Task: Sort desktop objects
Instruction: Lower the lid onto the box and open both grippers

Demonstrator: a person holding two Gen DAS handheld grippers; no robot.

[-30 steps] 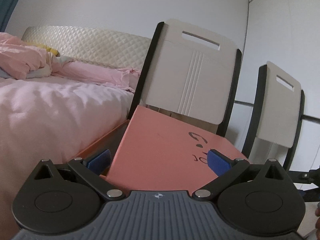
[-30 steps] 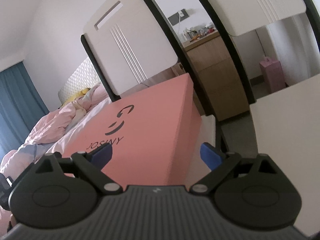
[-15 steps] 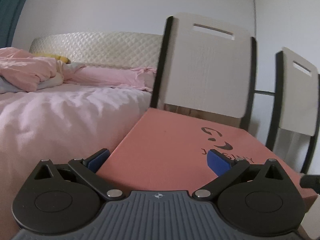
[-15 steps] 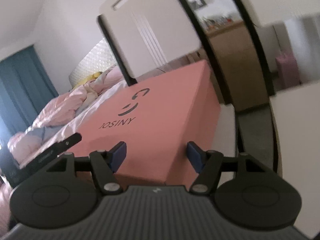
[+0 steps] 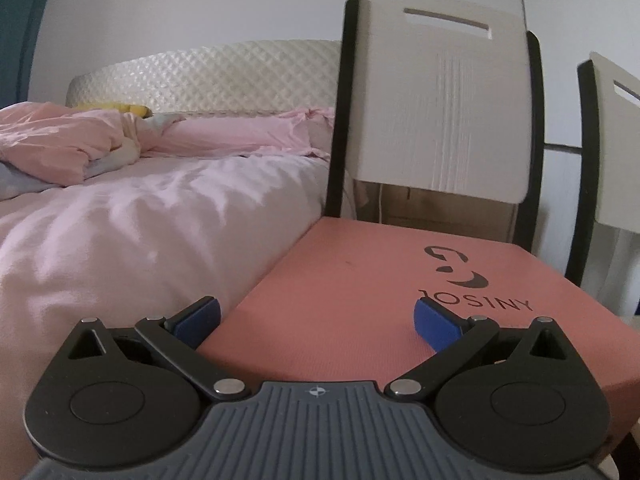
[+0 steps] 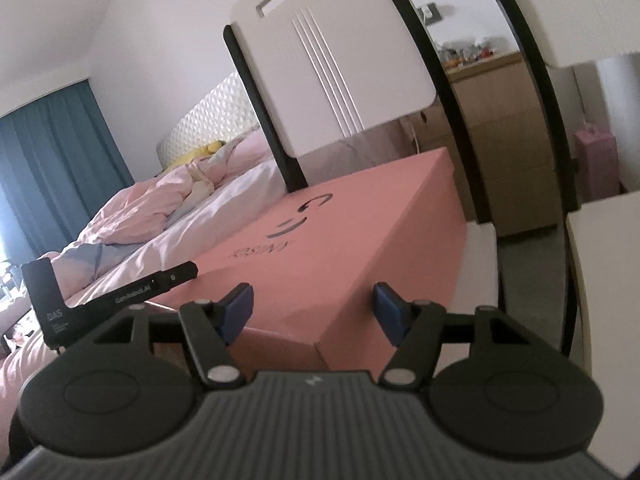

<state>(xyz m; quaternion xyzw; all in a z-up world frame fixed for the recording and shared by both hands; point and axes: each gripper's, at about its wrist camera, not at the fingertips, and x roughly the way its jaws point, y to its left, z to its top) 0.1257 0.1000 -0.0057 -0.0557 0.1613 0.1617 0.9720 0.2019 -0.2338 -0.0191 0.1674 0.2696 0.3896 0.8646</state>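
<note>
A pink box (image 5: pixel 360 300) with a black "JOSINY" logo lies closed on a chair seat, its lid flat. It also shows in the right wrist view (image 6: pixel 352 248). My left gripper (image 5: pixel 316 320) is open and empty, its blue pads just above the lid's near edge. My right gripper (image 6: pixel 312 314) is open and empty, close over the box's near corner. The left gripper's black body (image 6: pixel 108 292) shows at the left of the right wrist view, beside the box.
A bed with pink bedding (image 5: pixel 120 220) lies left of the box. White chair backs with black frames (image 5: pixel 436 112) stand behind it. A white table edge (image 6: pixel 608 280) is at the right. A wooden dresser (image 6: pixel 500 120) and teal curtain (image 6: pixel 52 152) stand farther off.
The box lid has come down from tilted open to flat and closed. My right gripper's jaws have narrowed and drawn back a little. My left gripper has stayed open over the lid.
</note>
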